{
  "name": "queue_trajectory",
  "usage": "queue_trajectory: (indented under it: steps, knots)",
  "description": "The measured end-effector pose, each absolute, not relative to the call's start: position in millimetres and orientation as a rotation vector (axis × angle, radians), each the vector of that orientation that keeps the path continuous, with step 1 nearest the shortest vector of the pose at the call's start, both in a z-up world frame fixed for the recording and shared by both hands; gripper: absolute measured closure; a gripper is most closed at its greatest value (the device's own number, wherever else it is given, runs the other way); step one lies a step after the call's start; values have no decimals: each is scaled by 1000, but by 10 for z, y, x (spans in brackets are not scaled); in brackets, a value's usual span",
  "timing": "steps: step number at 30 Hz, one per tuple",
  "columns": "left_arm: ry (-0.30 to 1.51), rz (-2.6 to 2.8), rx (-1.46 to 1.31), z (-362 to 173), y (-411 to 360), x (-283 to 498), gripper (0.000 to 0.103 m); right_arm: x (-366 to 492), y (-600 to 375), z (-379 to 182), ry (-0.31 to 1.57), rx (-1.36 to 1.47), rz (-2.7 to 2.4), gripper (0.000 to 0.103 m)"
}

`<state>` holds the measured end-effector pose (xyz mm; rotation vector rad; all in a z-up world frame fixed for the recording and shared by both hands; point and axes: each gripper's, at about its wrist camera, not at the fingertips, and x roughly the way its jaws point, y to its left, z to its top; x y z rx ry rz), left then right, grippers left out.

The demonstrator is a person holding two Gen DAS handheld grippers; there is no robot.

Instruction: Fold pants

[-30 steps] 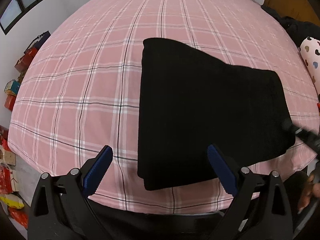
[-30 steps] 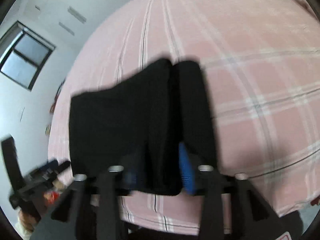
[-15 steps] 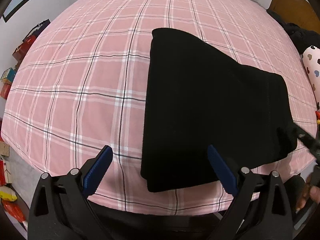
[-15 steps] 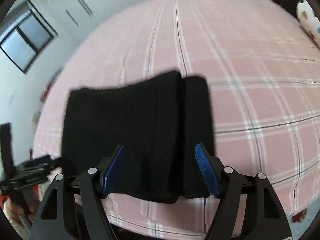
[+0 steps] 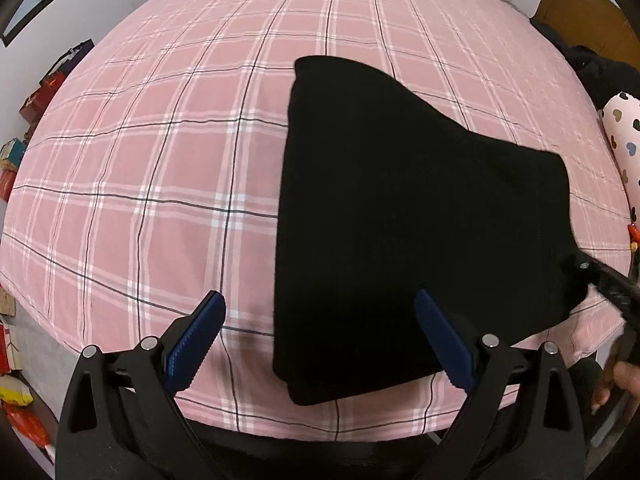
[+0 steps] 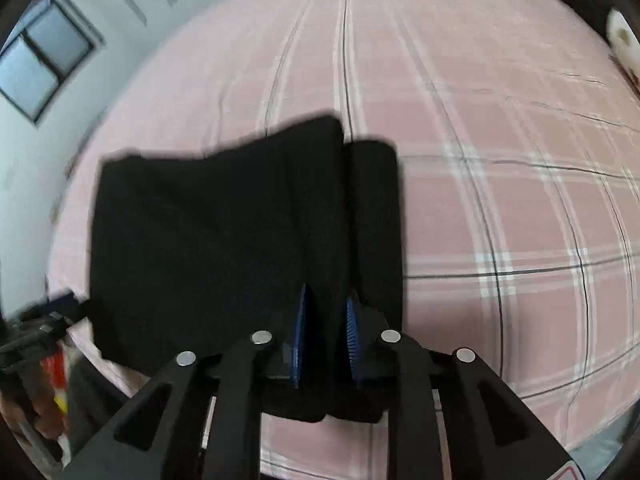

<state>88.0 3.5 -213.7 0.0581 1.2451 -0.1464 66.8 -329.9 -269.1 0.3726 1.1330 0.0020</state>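
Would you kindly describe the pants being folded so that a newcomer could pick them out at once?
Look at the bed with the pink plaid sheet. Near its front edge lies a flat, folded slab of black pants, the only dark thing on the sheet. The right gripper is closing on its near edge, and the spotted pillow sits off to the side.
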Motion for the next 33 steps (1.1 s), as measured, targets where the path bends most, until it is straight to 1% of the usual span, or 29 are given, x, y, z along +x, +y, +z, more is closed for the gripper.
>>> queue_trajectory:
  steps: [1,2,6,7,8,9,10,11,16,18,19,20,21,23,24,25,26,27,28,29,33]
  knots:
    - [1245,-147,63,-2141,27,877,10,636,-3317,-2641,1113,384,-31,41]
    - [1246,-149,66,-2158,28,890,10,615,-3332,-2604,1095,400,-39,37]
    - [1260,-142,77,-2210,-1,928,10,542,-3392,-2537,1086,403,-20,37]
    - [1260,-141,75,-2214,-4,925,10,531,-3371,-2501,1070,399,-10,44]
    - [1257,-139,73,-2214,-5,924,10,550,-3412,-2494,1051,398,-4,60]
    - [1257,-138,75,-2216,-9,925,10,576,-3401,-2450,1030,415,20,70]
    - [1257,-137,79,-2221,-17,931,10,596,-3401,-2418,1022,432,42,88]
    - [1256,-135,86,-2230,-22,936,10,667,-3395,-2393,1019,445,68,98]
    - [1256,-138,109,-2266,-87,977,10,1236,-3232,-2323,1026,373,150,99]
    - [1257,-134,111,-2267,-111,986,10,1485,-3224,-2518,1086,315,120,99]
    - [1258,-133,110,-2267,-115,999,10,1581,-3276,-2672,1122,290,75,101]
    - [1258,-132,109,-2262,-120,1006,10,1655,-3352,-2857,1167,295,44,103]
    - [1258,-132,109,-2266,-124,1022,10,1700,-3441,-2989,1181,351,64,103]
    - [1259,-134,108,-2278,-126,1054,10,1674,-3567,-2906,1161,465,80,103]
    - [1256,-140,103,-2271,-109,1068,10,1623,-3568,-2819,1148,476,83,103]
    - [1250,-147,91,-2267,-84,1081,10,1499,-3562,-2666,1111,461,73,89]
    - [1248,-156,64,-2264,-30,1084,10,1339,-3562,-2540,1075,436,64,69]
    - [1255,-162,33,-2276,20,1095,10,1182,-3575,-2469,1049,423,55,57]
    - [1262,-168,-6,-2294,75,1103,10,1059,-3586,-2438,1038,418,40,43]
    - [1274,-171,-61,-2328,156,1110,10,919,-3602,-2447,1041,421,23,41]
    - [1317,-158,-194,-2488,415,1077,10,575,-3618,-2796,1152,512,23,41]
